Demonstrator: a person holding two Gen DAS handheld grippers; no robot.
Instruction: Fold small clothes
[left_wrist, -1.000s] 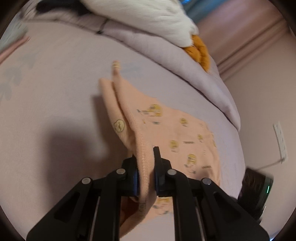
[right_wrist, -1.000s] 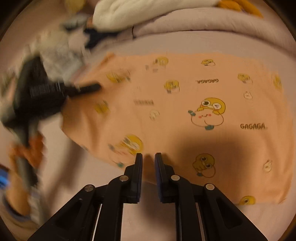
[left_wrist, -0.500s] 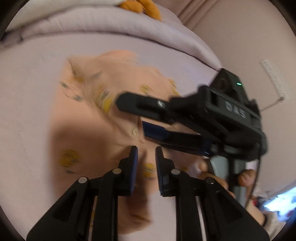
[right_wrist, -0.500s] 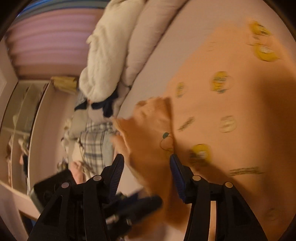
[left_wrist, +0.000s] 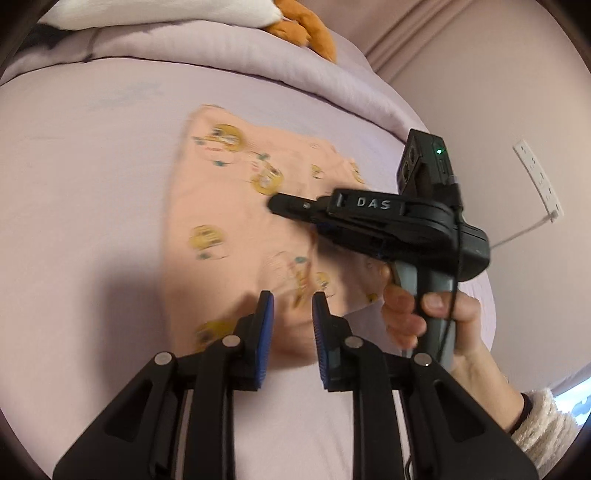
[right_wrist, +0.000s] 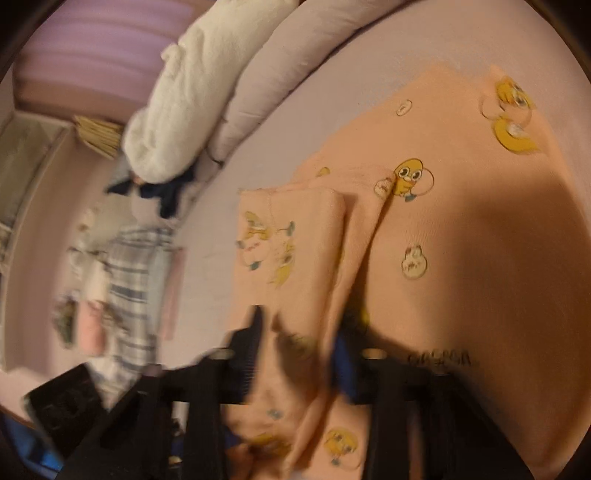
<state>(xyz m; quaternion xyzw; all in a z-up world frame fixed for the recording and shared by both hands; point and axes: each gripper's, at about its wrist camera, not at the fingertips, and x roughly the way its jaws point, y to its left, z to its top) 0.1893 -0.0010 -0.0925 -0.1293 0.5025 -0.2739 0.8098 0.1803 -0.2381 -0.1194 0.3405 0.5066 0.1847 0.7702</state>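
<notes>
A peach garment (left_wrist: 229, 221) with yellow cartoon prints lies on the lilac bed sheet (left_wrist: 74, 184). My left gripper (left_wrist: 291, 314) is open and empty, just above the garment's near edge. My right gripper (left_wrist: 273, 205) shows in the left wrist view, held by a hand, reaching over the garment from the right. In the right wrist view the right gripper (right_wrist: 299, 332) is open, blurred, with a folded-over flap (right_wrist: 288, 240) of the garment (right_wrist: 461, 240) lying between its fingers.
A lilac duvet (left_wrist: 221, 48), a white blanket (right_wrist: 192, 92) and an orange plush (left_wrist: 306, 26) lie at the head of the bed. A pile of checked and dark clothes (right_wrist: 129, 266) lies at the left. A wall socket (left_wrist: 539, 181) is at the right.
My left gripper let go of the garment's edge and opened. The flap was laid over the garment. My right gripper opened, swung round and now reaches over the cloth.
</notes>
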